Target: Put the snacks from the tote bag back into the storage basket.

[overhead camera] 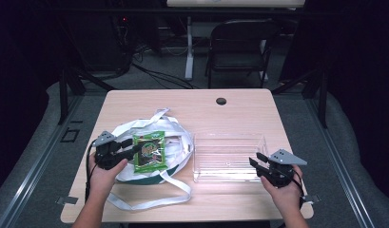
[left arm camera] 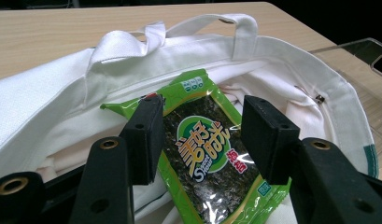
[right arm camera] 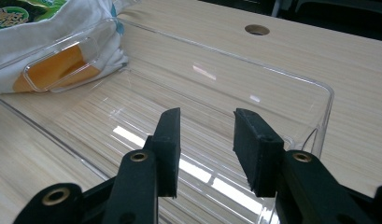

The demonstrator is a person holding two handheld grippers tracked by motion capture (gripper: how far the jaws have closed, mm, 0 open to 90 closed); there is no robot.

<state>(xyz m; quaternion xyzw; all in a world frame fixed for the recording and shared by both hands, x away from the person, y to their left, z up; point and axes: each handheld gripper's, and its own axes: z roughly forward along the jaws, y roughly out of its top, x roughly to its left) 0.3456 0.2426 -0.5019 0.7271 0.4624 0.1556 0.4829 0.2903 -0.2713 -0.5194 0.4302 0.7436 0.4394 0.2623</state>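
on the white tote bag [overhead camera: 175,135] at worktop [overhead camera: 230,107] left: green seaweed packet [left arm camera: 205,154] straddled by left gripper [left arm camera: 200,140], half open, not pinching; right gripper [right arm camera: 205,149] part open, empty, over clear tray [right arm camera: 319,100]; next: close on packet, lift, carry to tray.

A light wooden desk [overhead camera: 230,109] had a round cable hole [overhead camera: 221,101] near its far edge; a dark folding chair [overhead camera: 239,45] stood behind it.

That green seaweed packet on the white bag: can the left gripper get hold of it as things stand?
Probably yes. The seaweed packet lies uncovered on top of the white bag, and the left gripper already has its open fingers on either side of it.
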